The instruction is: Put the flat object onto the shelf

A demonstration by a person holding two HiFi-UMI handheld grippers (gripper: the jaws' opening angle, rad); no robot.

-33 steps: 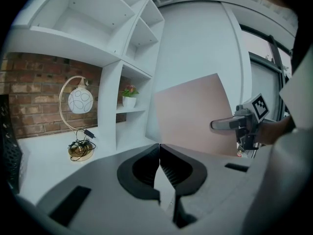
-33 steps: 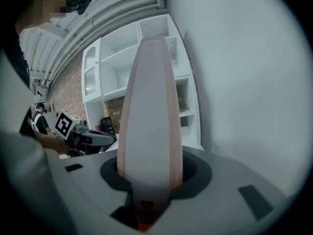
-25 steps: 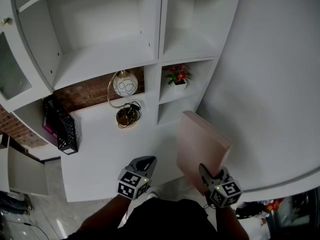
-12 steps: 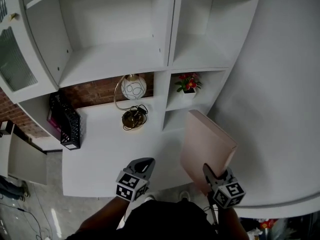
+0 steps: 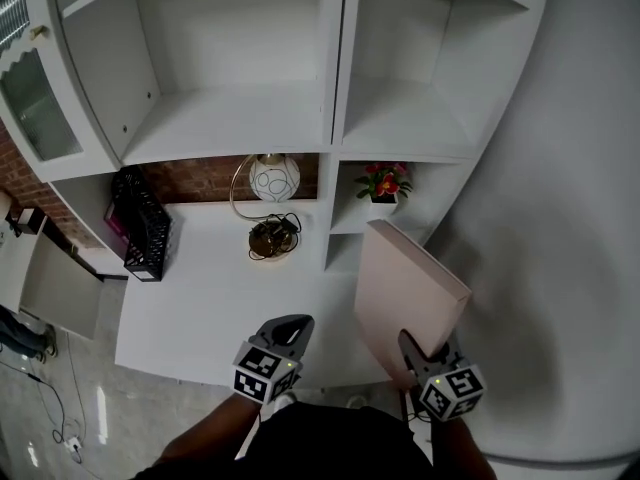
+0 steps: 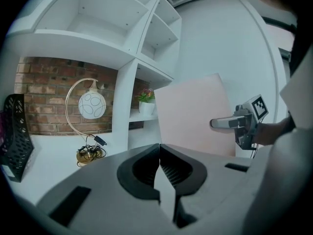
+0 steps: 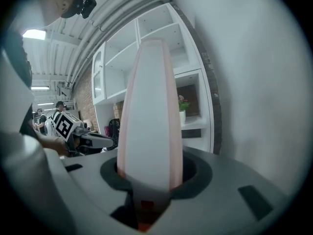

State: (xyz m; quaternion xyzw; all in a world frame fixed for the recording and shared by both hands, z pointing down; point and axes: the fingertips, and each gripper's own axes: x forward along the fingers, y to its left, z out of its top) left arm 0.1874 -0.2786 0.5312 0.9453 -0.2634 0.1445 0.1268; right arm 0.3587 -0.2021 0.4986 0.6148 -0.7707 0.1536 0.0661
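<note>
Flat board gripped upright in front of the white shelf

The left gripper (image 5: 289,322) has its jaws pressed together on nothing, with a globe lamp (image 5: 273,177) on the table (image 5: 200,298) ahead of them. The right gripper (image 5: 410,344) pinches the lower edge of the pink flat board (image 5: 408,290), which rises from its jaws toward the shelf (image 5: 400,128).

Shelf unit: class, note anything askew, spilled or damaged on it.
Nothing looks spilled or damaged. Only the lamp is untidy, its cord lying bunched up; the flower pot stands upright.
</note>
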